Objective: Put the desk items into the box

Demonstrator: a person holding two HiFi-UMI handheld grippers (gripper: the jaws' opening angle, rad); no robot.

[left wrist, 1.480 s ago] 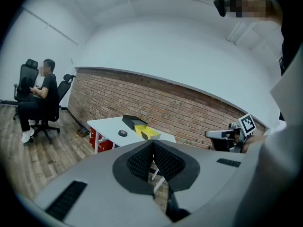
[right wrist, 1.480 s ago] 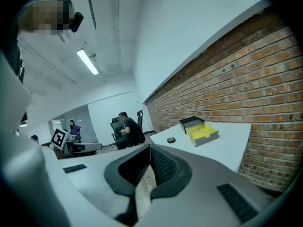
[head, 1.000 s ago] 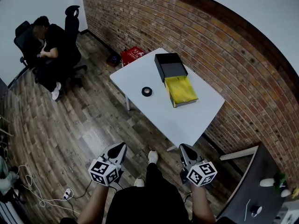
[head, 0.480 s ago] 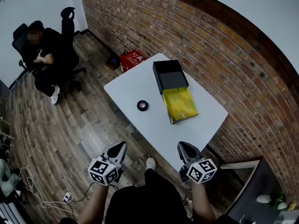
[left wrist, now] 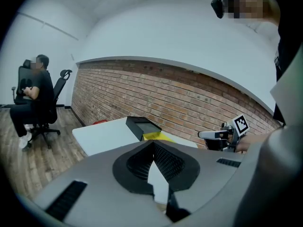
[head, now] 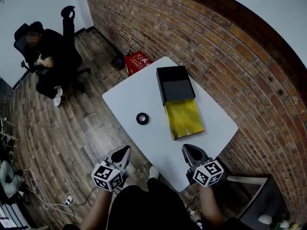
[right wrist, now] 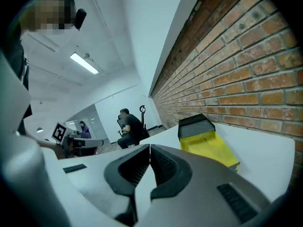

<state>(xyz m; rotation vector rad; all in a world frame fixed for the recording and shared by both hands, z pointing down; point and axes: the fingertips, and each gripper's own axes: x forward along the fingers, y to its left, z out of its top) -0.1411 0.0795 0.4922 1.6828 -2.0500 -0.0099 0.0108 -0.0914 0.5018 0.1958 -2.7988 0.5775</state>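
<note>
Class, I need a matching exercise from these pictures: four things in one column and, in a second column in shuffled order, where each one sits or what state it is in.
Things
1. tape roll
2. yellow tray
3. red case
4. left gripper

Places or states
A. on the wooden floor near the brick wall
B. shut, holding nothing
C. alone on the white table, apart from the tray
D. right next to the black box, on its near side

Pairs: 1-C, 2-D, 3-A, 4-B
</note>
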